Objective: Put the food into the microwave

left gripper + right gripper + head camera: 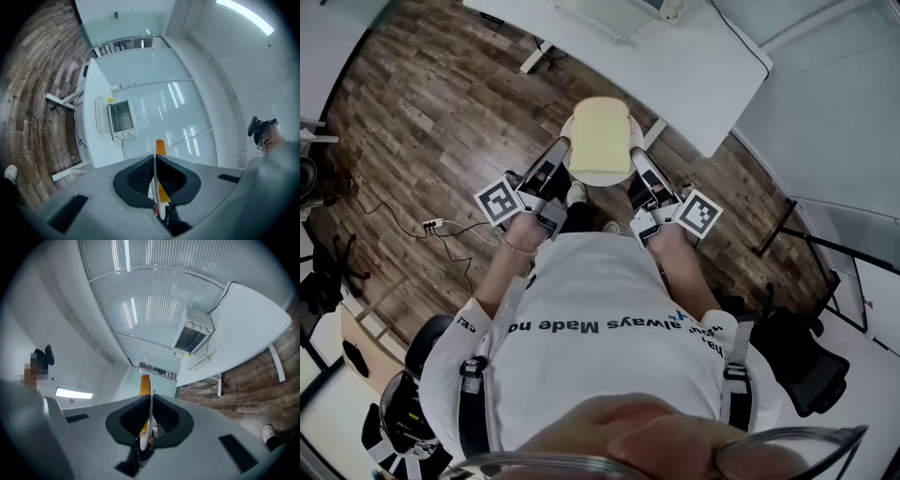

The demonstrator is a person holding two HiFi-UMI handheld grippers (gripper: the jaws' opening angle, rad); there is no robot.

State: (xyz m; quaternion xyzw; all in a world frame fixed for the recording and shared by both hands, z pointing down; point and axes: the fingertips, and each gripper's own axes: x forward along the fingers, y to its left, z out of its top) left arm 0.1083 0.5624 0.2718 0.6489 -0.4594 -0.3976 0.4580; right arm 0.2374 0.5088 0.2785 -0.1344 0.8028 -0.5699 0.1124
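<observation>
A white plate (602,173) carrying a slice of bread (600,139) is held level in front of the person, above the wooden floor (422,122). The plate's left rim is pinched by the left gripper (561,155) and its right rim by the right gripper (637,157). In each gripper view the jaws are seen shut tight on the thin plate edge, with the bread showing just beyond them. The microwave (119,119) is seen standing on the white table (703,66) ahead, well apart from the plate. Bare floor is left between the person and the table's near edge. A power strip (431,225) with its cable is seen on the floor off to the person's left, clear of that path.
</observation>
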